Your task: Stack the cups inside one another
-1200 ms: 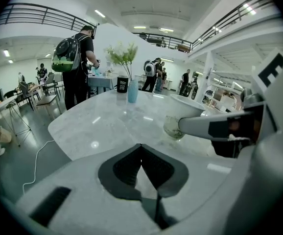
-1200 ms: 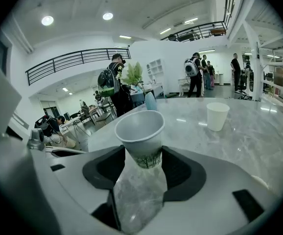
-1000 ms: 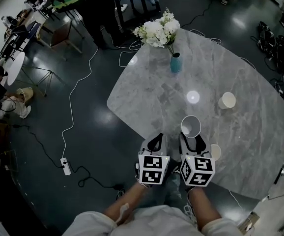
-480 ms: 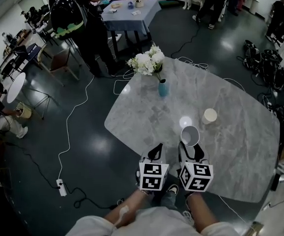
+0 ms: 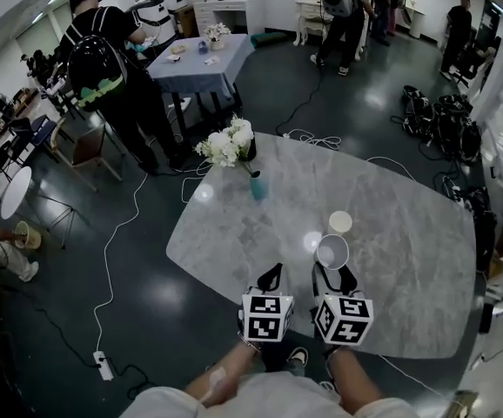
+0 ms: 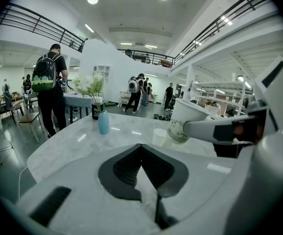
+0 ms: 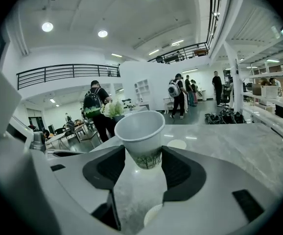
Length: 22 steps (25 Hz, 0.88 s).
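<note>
Currently the right tongs (image 5: pixel 333 273) are clenched on a white paper cup with a green print near its base (image 5: pixel 331 252). They hold it upright, mouth up, clear of the grey marble-patterned table (image 5: pixel 408 294). In the right gripper view the two dark pads (image 7: pixel 180 173) press the cup's lower wall from either side, over the printed band. The left tongs (image 5: pixel 271 277) are clenched with their tips together and nothing between them. They hang just beside the right tongs, near the table's 6 o'clock edge.

A second white paper cup (image 5: pixel 340 221) stands upright on the table at about 1 o'clock from the held cup, near it but apart. A teal vase of white flowers (image 5: pixel 258 185) stands well apart at 10 o'clock. In the right gripper view a pale round rim (image 7: pixel 153 219) shows low between the jaws. It may be a third cup, but this cannot be confirmed.

Handling: the cup is judged light, thin-walled and easily crushed. Grip the lower wall, where the base stiffens it, with light pressure only. A grip at the rim would likely squeeze the mouth oval and hinder nesting. The taper should centre the held cup once its base enters the standing one. The standing cup looks light enough to tip or slide if struck off-centre, so lower vertically.
</note>
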Tool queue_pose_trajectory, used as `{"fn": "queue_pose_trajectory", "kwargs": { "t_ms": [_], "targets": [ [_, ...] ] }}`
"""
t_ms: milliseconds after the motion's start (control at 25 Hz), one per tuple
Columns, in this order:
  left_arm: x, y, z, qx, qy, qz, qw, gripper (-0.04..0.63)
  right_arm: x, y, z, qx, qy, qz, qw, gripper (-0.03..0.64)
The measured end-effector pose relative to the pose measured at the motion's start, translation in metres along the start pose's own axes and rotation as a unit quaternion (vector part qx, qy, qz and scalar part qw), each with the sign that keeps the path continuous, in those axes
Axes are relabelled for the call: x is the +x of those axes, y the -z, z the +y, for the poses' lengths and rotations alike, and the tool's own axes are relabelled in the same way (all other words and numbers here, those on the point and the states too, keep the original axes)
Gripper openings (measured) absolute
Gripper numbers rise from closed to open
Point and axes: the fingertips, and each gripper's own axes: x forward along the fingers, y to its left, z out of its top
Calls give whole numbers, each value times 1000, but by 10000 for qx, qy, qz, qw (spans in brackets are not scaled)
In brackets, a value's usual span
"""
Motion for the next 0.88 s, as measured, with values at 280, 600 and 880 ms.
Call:
{"fn": "queue_pose_trajectory", "kwargs": {
  "t_ms": [280,600,880],
  "targets": [
    [27,-4,-22,10,165,38,9999,-5,2,-2,-39,83,211,32,9997,212],
    [69,-11,-39,63,209,228,9995,-5,23,-8,-80,136,243,201,9994,212],
    [115,-22,-39,-103,208,333,9992,-5,63,-19,-106,70,91,334,9994,212]
  ]
}}
